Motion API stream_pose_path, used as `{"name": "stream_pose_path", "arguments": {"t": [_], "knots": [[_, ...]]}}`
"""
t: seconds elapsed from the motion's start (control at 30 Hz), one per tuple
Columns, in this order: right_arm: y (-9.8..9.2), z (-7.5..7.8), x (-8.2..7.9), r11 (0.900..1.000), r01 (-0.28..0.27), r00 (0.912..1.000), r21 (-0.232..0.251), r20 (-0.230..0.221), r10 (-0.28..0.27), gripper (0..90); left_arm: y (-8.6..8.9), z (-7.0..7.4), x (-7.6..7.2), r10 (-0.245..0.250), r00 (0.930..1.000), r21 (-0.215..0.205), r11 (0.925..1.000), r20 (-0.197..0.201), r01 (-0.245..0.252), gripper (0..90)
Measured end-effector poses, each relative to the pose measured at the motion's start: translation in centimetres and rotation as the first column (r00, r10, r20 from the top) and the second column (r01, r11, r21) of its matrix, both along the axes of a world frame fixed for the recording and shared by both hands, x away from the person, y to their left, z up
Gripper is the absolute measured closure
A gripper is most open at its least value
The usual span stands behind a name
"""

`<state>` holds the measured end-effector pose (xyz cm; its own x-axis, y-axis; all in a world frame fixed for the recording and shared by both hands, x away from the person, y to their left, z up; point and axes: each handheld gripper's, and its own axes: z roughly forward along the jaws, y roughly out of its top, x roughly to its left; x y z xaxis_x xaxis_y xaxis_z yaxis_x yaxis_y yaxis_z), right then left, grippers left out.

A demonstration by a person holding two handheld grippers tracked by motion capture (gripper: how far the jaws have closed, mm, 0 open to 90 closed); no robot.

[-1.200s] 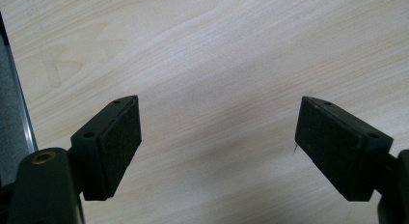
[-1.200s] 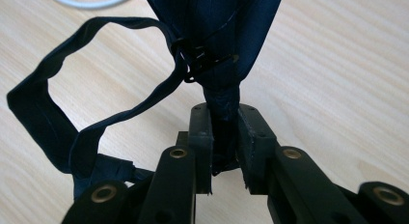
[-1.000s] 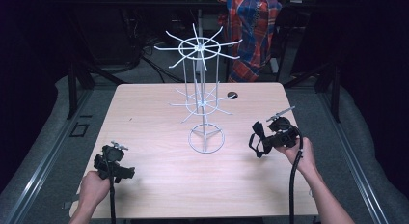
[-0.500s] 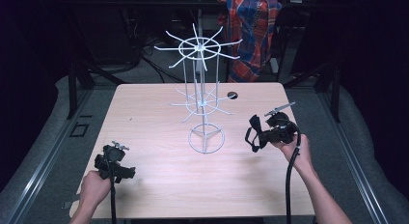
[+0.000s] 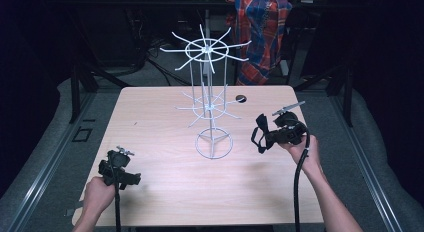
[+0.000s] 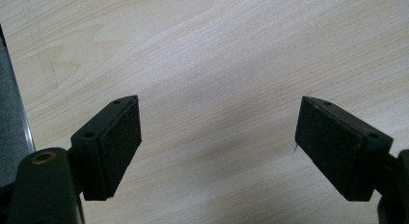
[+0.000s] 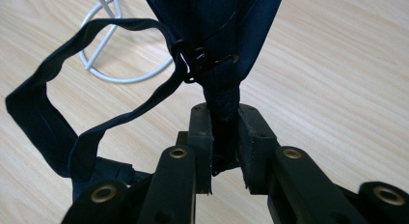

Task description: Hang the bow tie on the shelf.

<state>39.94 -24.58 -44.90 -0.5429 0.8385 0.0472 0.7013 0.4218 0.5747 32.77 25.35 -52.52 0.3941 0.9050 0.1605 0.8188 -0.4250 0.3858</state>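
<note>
A white wire display rack (image 5: 206,49) stands mid-table, with hooked arms at two levels and a ring base (image 7: 125,77). To its right, a little above the tabletop, my right gripper (image 5: 271,138) is shut on a dark navy bow tie (image 5: 262,128). In the right gripper view the pads (image 7: 200,137) pinch the bow tie (image 7: 212,21) at its knot, and its neck strap (image 7: 43,118) hangs in a loop to the left. Near the front left of the table, my left gripper (image 5: 116,167) is open, its pads (image 6: 120,137) wide apart over bare wood.
The light wood table (image 5: 165,202) has a small black round hole (image 5: 241,98) behind the rack. A red and blue plaid cloth (image 5: 262,27) hangs beyond the far edge. Dark floor and metal rails surround the table.
My right gripper has risen a little and shifted left toward the rack, with the bow tie still in it. The left gripper has stayed put.
</note>
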Motion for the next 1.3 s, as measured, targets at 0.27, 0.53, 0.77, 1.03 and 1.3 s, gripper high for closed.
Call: {"name": "stream_pose_path", "arguments": {"t": [0.27, 0.53, 0.77, 1.03, 1.3], "knots": [[0.4, 1.0, 0.4, 0.999, -0.005, 0.9999, 0.034, 0.015, 0.005, 77.4, 0.1, 0.0, 0.0, -0.002, 1.0, -0.002, 1.0, -0.002, 0.002, 16.8], [0.5, 1.7, 0.3, 0.997, -0.001, 0.9998, 0.081, 0.022, -0.001, 77.4, 0.1, -0.1, 0.1, -0.002, 1.0, -0.001, 1.0, -0.007, 0.002, 16.8], [0.9, 2.3, 0.4, 0.993, -0.008, 0.9994, 0.119, 0.035, 0.004, 77.4, 0.0, -0.1, 0.1, -0.003, 1.0, -0.001, 1.0, -0.005, 0.003, 16.8], [1.6, 2.9, 0.3, 0.991, -0.021, 0.9988, 0.129, 0.046, 0.015, 77.4, 0.1, 0.0, 0.1, -0.002, 1.0, -0.005, 1.0, -0.005, 0.002, 16.8], [2.0, 3.4, 0.2, 0.991, -0.032, 0.9964, 0.129, 0.082, 0.021, 77.4, 0.1, -0.1, 0.1, -0.002, 1.0, -0.004, 1.0, -0.008, 0.002, 16.8]]}}
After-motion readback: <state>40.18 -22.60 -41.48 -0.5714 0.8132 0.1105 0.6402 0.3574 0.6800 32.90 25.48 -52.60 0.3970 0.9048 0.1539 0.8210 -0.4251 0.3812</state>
